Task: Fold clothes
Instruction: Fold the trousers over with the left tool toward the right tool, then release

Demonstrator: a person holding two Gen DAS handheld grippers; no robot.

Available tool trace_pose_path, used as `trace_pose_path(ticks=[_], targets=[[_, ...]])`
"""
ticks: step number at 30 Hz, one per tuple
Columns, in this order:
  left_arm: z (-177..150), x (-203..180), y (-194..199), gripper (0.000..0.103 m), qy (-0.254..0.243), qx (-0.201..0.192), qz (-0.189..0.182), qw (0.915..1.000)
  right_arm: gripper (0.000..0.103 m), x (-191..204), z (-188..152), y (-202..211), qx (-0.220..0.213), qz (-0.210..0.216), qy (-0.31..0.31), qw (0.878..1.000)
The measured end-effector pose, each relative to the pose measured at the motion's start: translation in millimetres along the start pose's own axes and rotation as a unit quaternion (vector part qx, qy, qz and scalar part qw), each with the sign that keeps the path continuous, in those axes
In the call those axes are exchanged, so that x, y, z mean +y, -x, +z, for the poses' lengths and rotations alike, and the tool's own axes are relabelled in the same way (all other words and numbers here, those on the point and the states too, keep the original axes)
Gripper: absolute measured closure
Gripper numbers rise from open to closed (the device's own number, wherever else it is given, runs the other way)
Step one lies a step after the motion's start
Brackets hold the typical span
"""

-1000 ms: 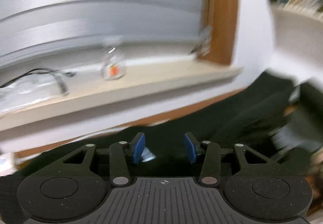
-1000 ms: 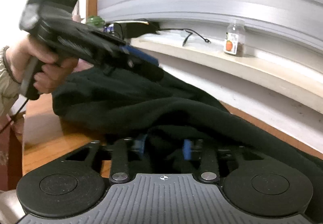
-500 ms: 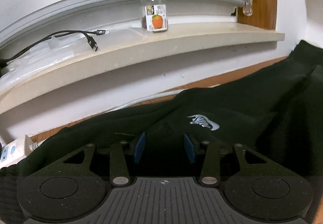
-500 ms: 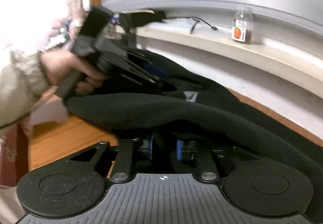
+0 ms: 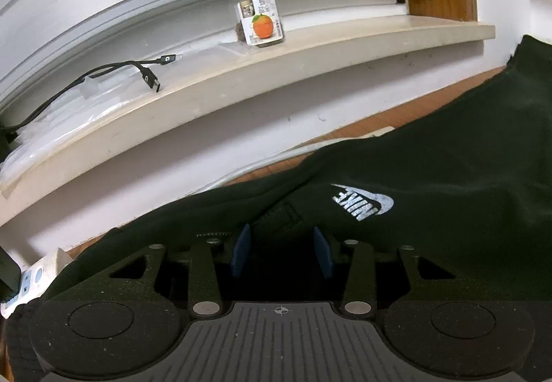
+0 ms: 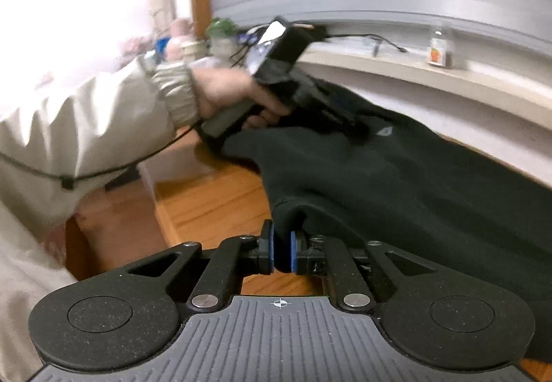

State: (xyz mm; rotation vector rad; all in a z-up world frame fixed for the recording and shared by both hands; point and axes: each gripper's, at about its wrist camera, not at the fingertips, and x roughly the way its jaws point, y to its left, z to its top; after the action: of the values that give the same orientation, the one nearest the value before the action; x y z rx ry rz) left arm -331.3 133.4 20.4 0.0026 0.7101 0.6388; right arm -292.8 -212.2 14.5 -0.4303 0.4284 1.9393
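A black Nike garment with a silver logo lies spread over the wooden table under the window sill. My left gripper is open, its blue pads low over the cloth near the logo. In the right wrist view the left gripper rests on the garment's far edge, held in a hand. My right gripper is shut on a folded edge of the black garment near the table's front.
A glass jar with an orange label and a black USB cable lie on the sill. A white power strip sits at the table's left end. Bottles and clutter stand at the far left.
My left gripper swung left and settled low over the logo, still open. My right gripper closed on the garment's edge and drew back toward the table's front.
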Motion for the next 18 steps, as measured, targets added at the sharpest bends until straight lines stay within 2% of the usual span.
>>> trace_pose_path(ticks=[3, 5, 6, 8, 10, 14, 18], targets=[[1, -1, 0, 0.057, 0.0, 0.0, -0.001, 1.0, 0.086, 1, 4, -1, -0.009, -0.007, -0.017, 1.0], [1, -3, -1, 0.057, -0.003, 0.0, 0.001, 1.0, 0.073, -1, 5, -7, -0.014, -0.013, -0.037, 0.999], [0, -4, 0, 0.057, -0.005, 0.0, 0.002, 1.0, 0.073, -3, 5, -10, -0.017, -0.018, -0.048, 0.999], [0, -6, 0, 0.057, -0.008, -0.001, 0.005, 1.0, 0.075, -6, 7, -17, -0.025, -0.03, -0.064, 0.997], [-1, -7, 0, 0.057, -0.011, -0.001, 0.008, 0.9999, 0.09, -4, 8, -20, -0.032, -0.034, -0.065, 0.997], [-1, -7, -2, 0.055, -0.013, 0.0, 0.015, 0.9998, 0.092, 20, 7, 0, -0.033, -0.017, -0.029, 0.999], [0, -6, -3, 0.054, -0.012, 0.0, 0.015, 0.9998, 0.092, 40, -15, 2, 0.014, -0.006, -0.01, 1.0]])
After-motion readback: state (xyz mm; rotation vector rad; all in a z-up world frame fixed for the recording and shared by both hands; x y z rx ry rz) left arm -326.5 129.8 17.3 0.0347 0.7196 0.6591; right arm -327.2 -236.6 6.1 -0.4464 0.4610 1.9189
